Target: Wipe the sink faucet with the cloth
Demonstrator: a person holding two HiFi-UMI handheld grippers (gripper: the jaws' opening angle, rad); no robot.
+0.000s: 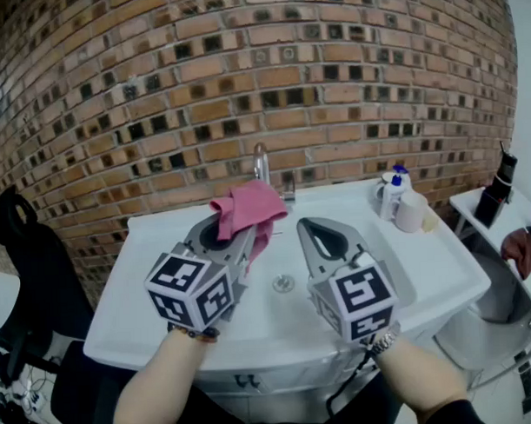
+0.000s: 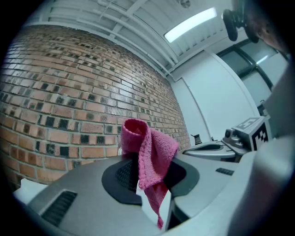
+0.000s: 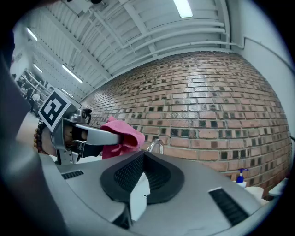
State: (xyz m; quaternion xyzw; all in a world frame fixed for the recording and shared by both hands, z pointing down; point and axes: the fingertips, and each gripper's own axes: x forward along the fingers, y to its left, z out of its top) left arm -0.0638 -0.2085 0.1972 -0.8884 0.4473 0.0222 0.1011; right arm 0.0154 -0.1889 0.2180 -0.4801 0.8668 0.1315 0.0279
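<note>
Two grippers hover over the white sink (image 1: 429, 275). The left gripper (image 1: 246, 232) is clamped on the pink cloth (image 1: 248, 207), which bunches above its jaw tips and hangs below them. The right gripper (image 1: 304, 224), alongside, has its jaws together on nothing. The faucet (image 1: 262, 163) stands just beyond the cloth; contact cannot be confirmed. Judged status: cloth secured, wiping not yet shown as done. Ahead of both tools rises a brick wall (image 1: 243, 77). A soap bottle (image 1: 388, 196) stands beyond and right of the right gripper.
</note>
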